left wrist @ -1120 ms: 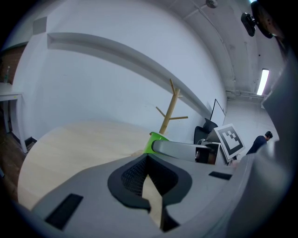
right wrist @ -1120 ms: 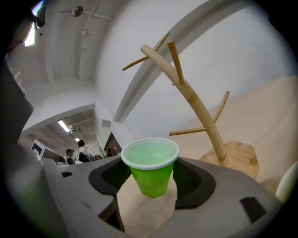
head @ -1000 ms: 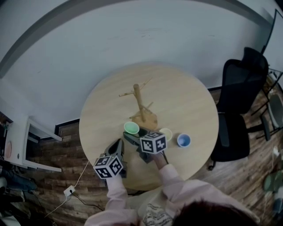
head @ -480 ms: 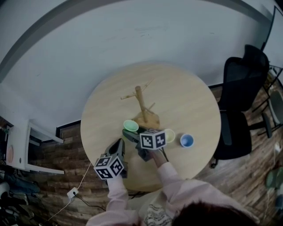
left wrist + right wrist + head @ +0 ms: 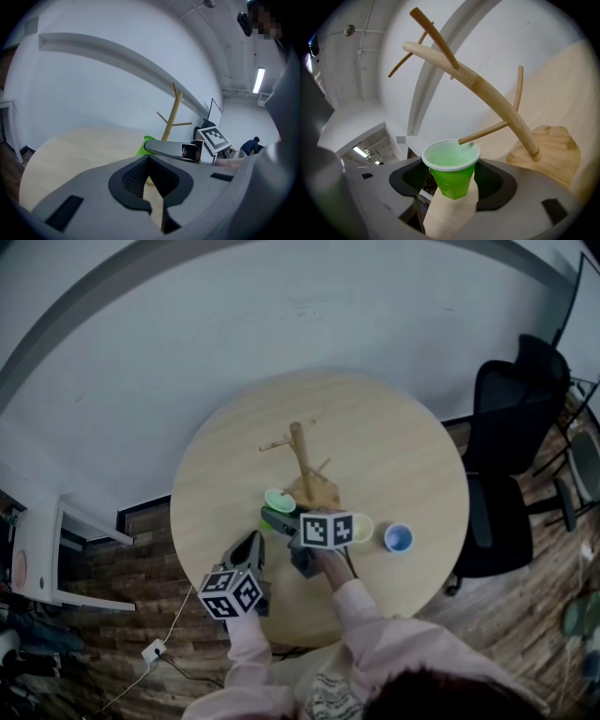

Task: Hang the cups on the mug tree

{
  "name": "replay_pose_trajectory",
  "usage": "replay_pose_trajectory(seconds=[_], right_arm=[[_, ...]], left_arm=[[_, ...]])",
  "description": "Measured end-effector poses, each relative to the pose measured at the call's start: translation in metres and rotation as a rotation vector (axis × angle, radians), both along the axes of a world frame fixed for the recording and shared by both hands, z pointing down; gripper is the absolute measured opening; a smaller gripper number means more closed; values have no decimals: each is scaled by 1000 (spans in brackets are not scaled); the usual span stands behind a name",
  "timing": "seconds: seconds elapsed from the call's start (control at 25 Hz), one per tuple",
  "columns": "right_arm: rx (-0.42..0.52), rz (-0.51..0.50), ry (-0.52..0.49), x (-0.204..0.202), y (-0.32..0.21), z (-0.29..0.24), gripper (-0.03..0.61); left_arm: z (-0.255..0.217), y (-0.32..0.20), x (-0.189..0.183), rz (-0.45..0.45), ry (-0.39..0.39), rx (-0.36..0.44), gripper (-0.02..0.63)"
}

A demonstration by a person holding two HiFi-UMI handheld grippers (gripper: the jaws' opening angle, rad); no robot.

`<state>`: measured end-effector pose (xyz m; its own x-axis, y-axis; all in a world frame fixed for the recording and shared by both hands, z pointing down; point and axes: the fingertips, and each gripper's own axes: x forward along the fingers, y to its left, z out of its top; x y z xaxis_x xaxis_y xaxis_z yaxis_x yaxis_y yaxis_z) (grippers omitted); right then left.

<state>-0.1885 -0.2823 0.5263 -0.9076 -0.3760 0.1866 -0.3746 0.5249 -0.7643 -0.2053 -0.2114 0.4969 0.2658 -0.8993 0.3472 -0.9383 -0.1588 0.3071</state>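
left gripper [image 5: 149, 161]: jaws together, empty | right gripper [image 5: 452, 187]: clamped wide on green cup [image 5: 451, 174], beside mug tree [image 5: 487, 93]

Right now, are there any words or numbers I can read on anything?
No readable text anywhere.
Left cube, right cube: only black-and-white square patterns, no letters or numbers.
Green cup, tree: no print.

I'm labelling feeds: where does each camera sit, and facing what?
Head view: on the person's head, steeply down onto the round table; sleeves, left claw, right claw show.
Left gripper view: on left claw, across the table; empty jaws show.
Right gripper view: on right claw, toward the mug tree; jaws hold green cup.
Shared: mug tree in all three.
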Motion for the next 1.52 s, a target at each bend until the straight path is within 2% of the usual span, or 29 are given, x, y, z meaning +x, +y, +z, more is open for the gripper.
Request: replay_pose_trajectory(seconds=[0.32, 0.88, 1.52], right_arm=[[-79, 35, -74, 0, -14, -6, 291], [-129, 84, -153, 11, -24, -12, 291], [-230, 144, -279, 27, -32, -11, 293]], left_arm=[[4, -2, -3, 7, 3, -6, 5], [6, -8, 3, 41, 2, -13, 5], [8, -11, 5, 59, -12, -12, 5]])
